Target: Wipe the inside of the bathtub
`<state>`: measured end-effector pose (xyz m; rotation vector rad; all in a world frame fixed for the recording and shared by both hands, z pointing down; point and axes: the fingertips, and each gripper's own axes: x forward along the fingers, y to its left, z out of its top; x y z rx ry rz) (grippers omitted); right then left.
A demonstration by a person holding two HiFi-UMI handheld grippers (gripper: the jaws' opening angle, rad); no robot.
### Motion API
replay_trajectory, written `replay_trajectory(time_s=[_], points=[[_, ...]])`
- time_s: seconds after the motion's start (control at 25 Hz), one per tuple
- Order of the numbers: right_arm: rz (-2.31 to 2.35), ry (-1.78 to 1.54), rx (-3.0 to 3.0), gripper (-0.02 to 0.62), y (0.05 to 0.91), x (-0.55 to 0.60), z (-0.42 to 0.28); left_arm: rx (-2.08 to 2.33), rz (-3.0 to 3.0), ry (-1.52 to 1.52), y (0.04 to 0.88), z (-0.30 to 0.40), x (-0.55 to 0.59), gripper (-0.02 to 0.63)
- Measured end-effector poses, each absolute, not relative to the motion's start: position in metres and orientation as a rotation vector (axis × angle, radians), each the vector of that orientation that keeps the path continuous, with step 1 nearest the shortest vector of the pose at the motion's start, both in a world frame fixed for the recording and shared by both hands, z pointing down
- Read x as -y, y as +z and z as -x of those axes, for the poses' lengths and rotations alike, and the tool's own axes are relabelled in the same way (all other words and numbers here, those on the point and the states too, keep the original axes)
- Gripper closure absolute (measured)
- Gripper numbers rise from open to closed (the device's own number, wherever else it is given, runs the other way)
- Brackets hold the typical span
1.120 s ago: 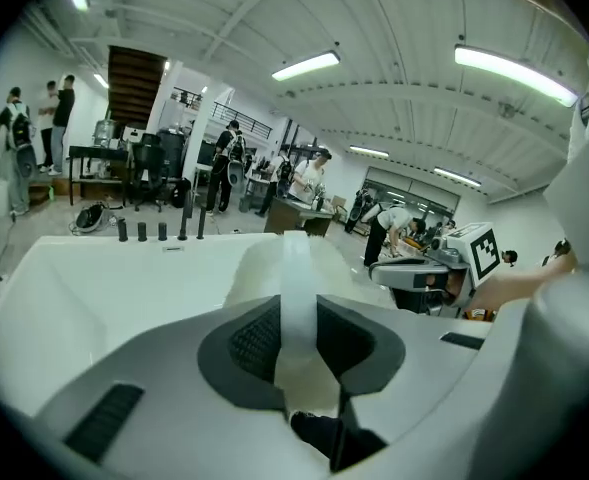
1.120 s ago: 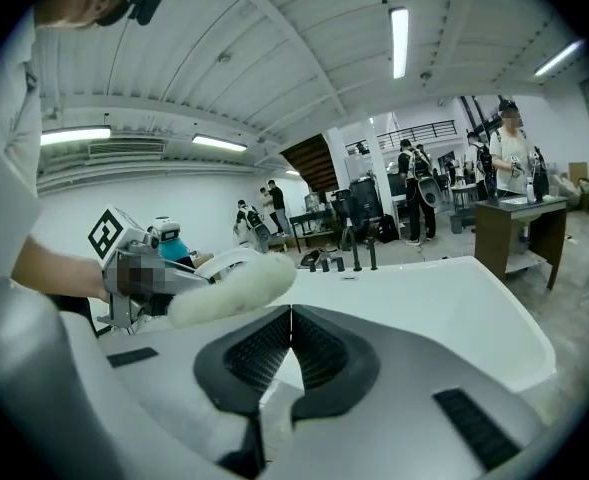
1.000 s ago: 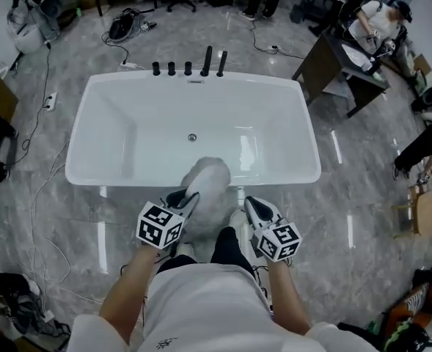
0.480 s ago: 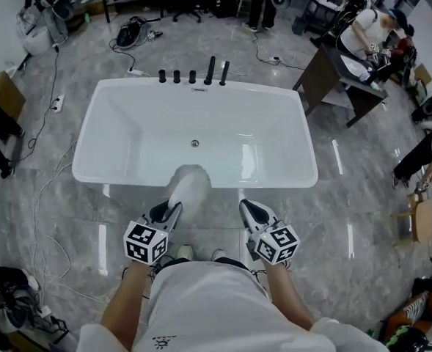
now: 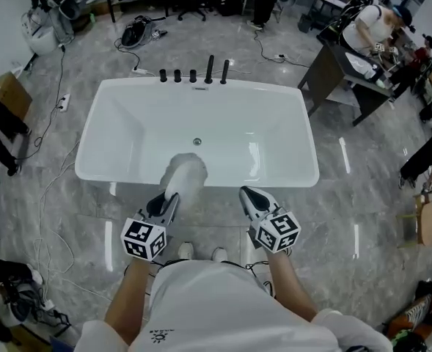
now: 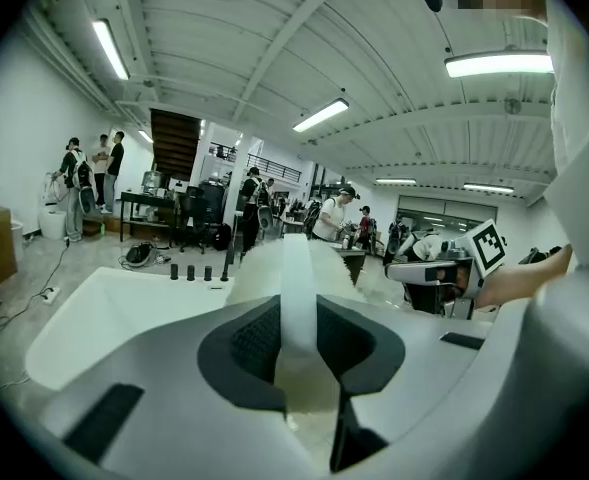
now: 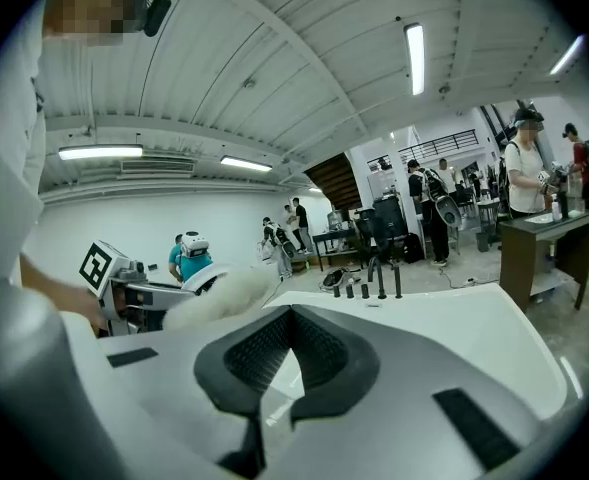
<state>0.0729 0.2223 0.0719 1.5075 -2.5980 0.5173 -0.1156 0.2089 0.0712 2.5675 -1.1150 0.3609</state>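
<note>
Left tool (image 5: 169,199): jaws closed on the flat white stem of a white fluffy duster (image 5: 185,170). In the left gripper view, the stem runs straight up between the two dark pads (image 6: 259,340) of the left tool (image 6: 296,320), and the fluffy head spreads out beyond the tips.

Right tool (image 5: 246,193): jaws closed, pad tips meeting, nothing between them. The right gripper view confirms this: the pads (image 7: 264,353) of the right tool (image 7: 288,320) form a closed V with only the tub surface visible past them.

Position of the white fluffy duster: the head view shows it at the middle of the near rim of the bathtub (image 5: 127,130), with the fluffy head reaching over the rim toward the inside. Contact with the tub surface cannot be determined. The drain (image 5: 196,141) lies just beyond the head, apart from it.

Both tools are held side by side in front of the near rim, over the grey marble floor (image 5: 362,218), the right tool well clear of the duster. Five black tap fittings (image 5: 193,73) stand in a row on the far rim. The person stands at the tub's long side, facing the fittings
</note>
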Motion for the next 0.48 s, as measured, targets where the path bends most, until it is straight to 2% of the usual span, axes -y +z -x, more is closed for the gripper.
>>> replay_trajectory(time_s=[0.48], points=[[-1.554,0.532,2.558,0.575,0.082,-0.233,-0.078,1.119,-2.581,0.355,0.069,0.114,-0.204,0.516]])
